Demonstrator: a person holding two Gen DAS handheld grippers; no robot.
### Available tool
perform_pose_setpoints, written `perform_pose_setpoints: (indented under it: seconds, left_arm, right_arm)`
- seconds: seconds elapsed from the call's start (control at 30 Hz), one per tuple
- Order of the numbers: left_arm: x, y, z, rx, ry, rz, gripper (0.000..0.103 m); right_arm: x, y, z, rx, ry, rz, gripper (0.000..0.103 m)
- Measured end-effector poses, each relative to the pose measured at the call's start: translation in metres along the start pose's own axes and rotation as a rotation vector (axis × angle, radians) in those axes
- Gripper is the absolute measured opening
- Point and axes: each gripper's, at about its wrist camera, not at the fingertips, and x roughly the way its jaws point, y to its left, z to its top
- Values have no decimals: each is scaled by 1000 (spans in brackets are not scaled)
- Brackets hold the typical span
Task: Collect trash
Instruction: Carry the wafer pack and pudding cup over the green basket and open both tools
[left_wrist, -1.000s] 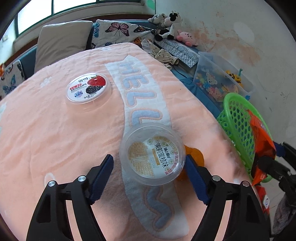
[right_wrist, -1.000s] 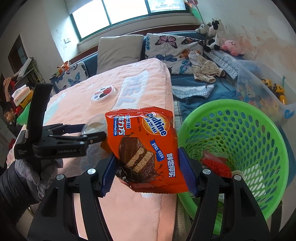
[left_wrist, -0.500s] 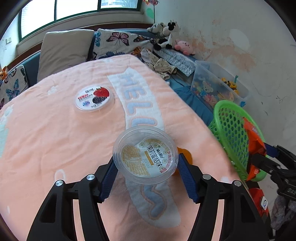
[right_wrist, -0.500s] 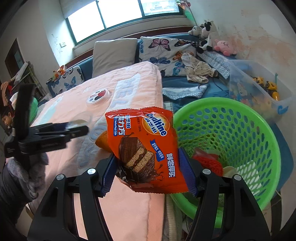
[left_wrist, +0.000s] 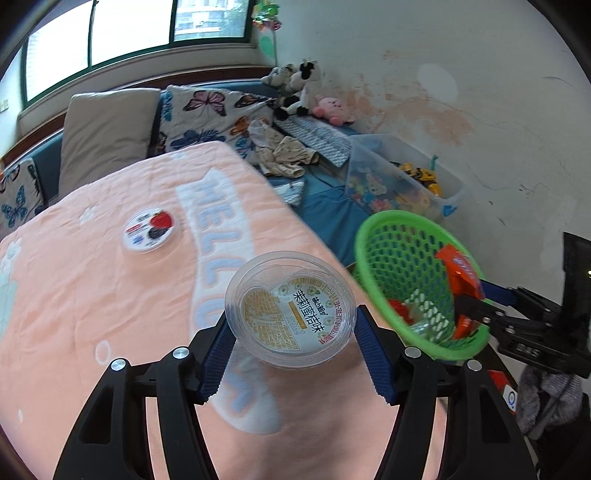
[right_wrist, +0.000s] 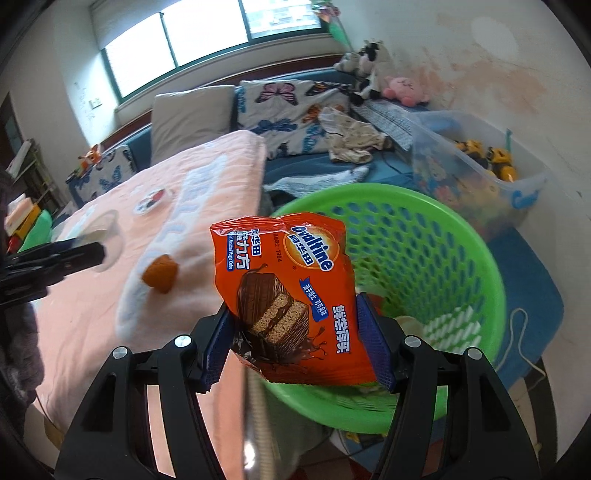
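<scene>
Left wrist view
- Change: the clear plastic cup (left_wrist: 291, 308) is now lifted off the pink blanket (left_wrist: 92, 314), where a second ago it lay between wide-spread jaws; the jaws have just been closing and the cup is pinched between the blue pads.
- Left gripper (left_wrist: 293, 354): clenched on the cup, held above the blanket's edge.
- Meaning: pick-up is judged done; the carry to the green basket (left_wrist: 373, 229) remains.
- Count: one cup held, one round lid (left_wrist: 149, 229) left on the blanket, one basket.

Right wrist view
- Change: the orange snack wrapper (right_wrist: 291, 302) is now brought over the basket's (right_wrist: 476, 243) near rim, where a second ago it hung beside the basket and above the blanket (right_wrist: 85, 317).
- Right gripper (right_wrist: 295, 343): clamped on the wrapper from both sides.
- Meaning: release into the basket is judged the next step.
- Count: one wrapper held, one small orange scrap (right_wrist: 160, 274) on the blanket, one lid (right_wrist: 150, 196) farther back; inside the basket perhaps three or four pieces, partly hidden by the wrapper.
</scene>
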Motion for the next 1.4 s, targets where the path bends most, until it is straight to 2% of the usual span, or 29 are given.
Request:
perform_pose_setpoints:
  seconds: [0.27, 0.37, 0.7, 0.8, 1.4]
  left_arm:
    - [5, -37, 8, 40, 0, -46, 62]
    - [9, -48, 11, 48, 7, -59, 62]
    - [25, -79, 18, 79, 23, -81, 62]
    - [28, -83, 19, 85, 27, -84, 62]
    - [55, -117, 30, 115, 61, -111, 62]
  right_arm:
    - [2, -35, -4, 37, 21, -54, 66]
    - [1, -44, -5, 45, 19, -74, 71]
    - [-3, -66, -7, 80, 19, -78, 74]
    - [-5, -70, -7, 89, 13, -69, 82]
    - [-27, -80, -14, 89, -18, -77, 84]
